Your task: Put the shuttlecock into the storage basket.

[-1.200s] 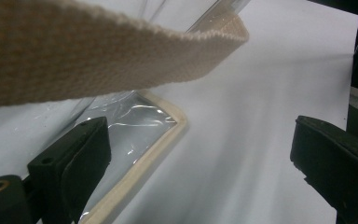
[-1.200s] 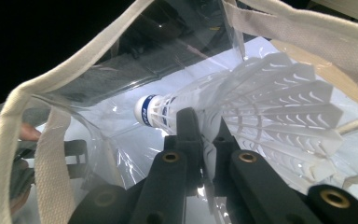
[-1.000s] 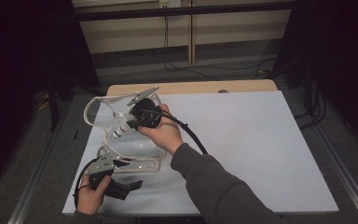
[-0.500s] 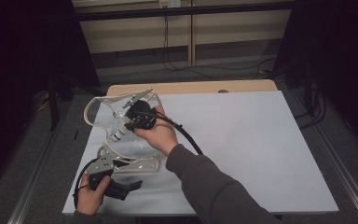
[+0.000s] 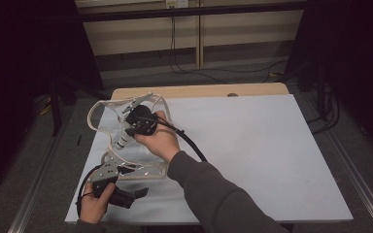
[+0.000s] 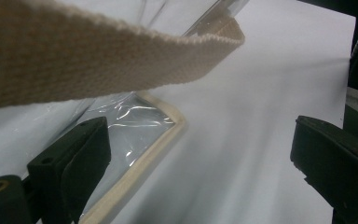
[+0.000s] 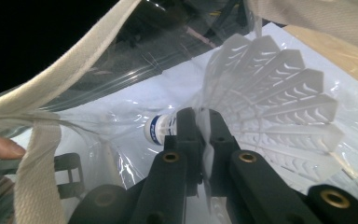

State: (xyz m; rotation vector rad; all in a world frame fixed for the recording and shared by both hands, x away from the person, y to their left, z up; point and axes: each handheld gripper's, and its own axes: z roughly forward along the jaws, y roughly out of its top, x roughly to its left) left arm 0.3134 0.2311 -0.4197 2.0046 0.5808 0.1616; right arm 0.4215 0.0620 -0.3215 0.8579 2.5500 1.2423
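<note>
A clear plastic bag with beige webbing trim lies at the left of the white table, its mouth held up. My right gripper reaches into the bag, shut on the white feather skirt of a shuttlecock. In the right gripper view the jaws pinch the skirt beside the cork with its blue band. My left gripper rests near the table's front left, at the bag's lower edge. In the left gripper view its jaws stand wide apart; the bag's trimmed edge lies by the left jaw, untouched.
A beige strap of the bag hangs across the top of the left gripper view. A black cable trails from the right gripper over the table. A wooden strip shows at the table's far edge. Dark floor surrounds the table.
My right gripper has shifted slightly to the left, deeper into the bag, with the shuttlecock in it. The bag's rim has moved a little. The left gripper has stayed put.
</note>
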